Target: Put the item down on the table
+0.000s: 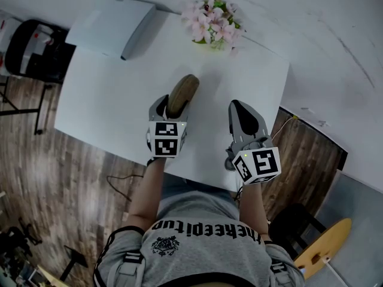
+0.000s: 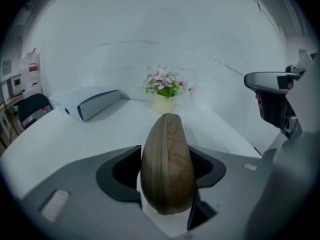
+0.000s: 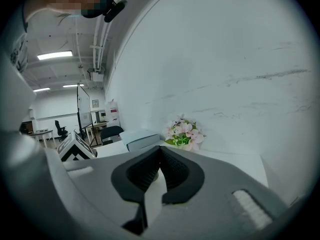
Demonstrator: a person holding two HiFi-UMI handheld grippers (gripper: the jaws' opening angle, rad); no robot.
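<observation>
A brown oval zippered case [image 1: 182, 94] stands on edge between the jaws of my left gripper [image 1: 174, 108], which is shut on it over the white table [image 1: 114, 100]. In the left gripper view the case [image 2: 167, 171] fills the gap between the dark pads, zipper seam facing the camera. I cannot tell whether its lower edge touches the tabletop. My right gripper [image 1: 242, 113] hovers to the right of it over the table's near edge, jaws closed together with nothing between them [image 3: 159, 168].
A pot of pink flowers [image 1: 213, 21] stands at the table's far edge by the white wall. A grey-white box [image 1: 114, 26] lies at the far left corner. A black chair [image 1: 30, 46] is left of the table; a wooden stool [image 1: 326, 244] at lower right.
</observation>
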